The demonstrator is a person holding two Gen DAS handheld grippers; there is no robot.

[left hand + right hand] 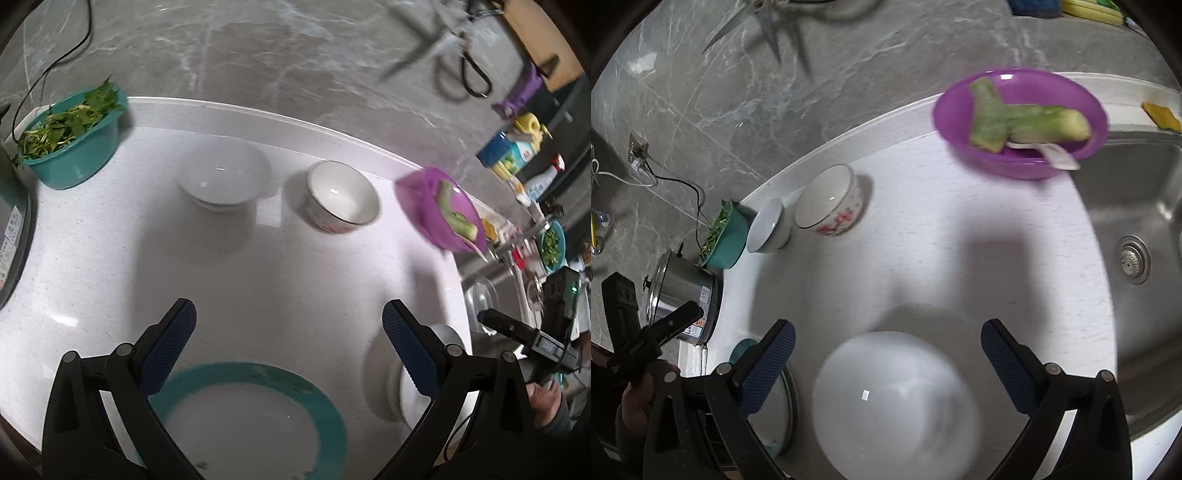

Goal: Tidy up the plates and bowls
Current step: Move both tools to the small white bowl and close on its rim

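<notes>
The left gripper [288, 314] hangs over the white desk [258, 266] with its jaws spread wide and nothing between them. Just below it lies a teal-rimmed plate [255, 410], flat on the desk. The right gripper [888, 336] is likewise wide apart and empty, with a white bowl [894, 402] standing upright on the desk right beneath it.

Farther back, near the desk's raised rear edge, a plain white bowl [225, 173] and a flower-patterned bowl [341, 197] stand side by side, apart from each other. To the right of them sits a purple bowl [441, 214] holding green vegetable pieces, close to the steel sink [1137, 221]. At the far left, a teal basin of leafy greens [74, 144] stands beside a steel pot [683, 306].
</notes>
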